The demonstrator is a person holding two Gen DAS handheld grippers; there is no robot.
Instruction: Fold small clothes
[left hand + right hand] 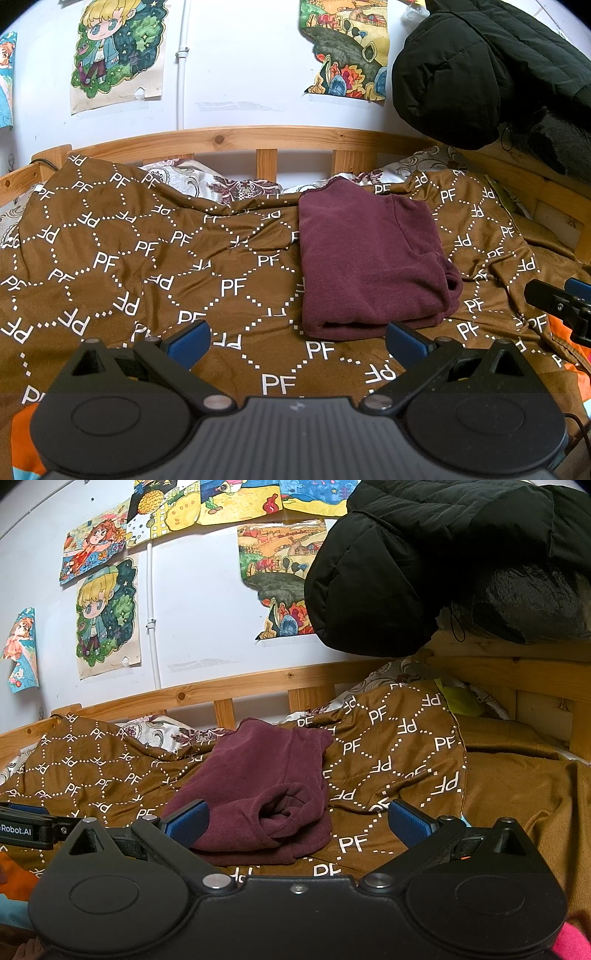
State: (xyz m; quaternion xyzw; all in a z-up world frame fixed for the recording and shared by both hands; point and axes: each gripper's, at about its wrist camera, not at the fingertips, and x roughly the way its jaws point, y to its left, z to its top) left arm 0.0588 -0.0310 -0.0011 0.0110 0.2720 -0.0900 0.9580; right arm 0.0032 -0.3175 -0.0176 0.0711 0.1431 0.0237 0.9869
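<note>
The folded maroon garment (pixel 369 262) is left lying just ahead of both released grippers, the left gripper (pixel 295 341) and the right gripper (pixel 297 821), each spread wide and empty, seemingly because folding is judged finished.

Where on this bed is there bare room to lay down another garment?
Free: the brown PF blanket left of the folded maroon garment, up to the wooden rail. Crowded: right of it, beneath the black jacket.
</note>
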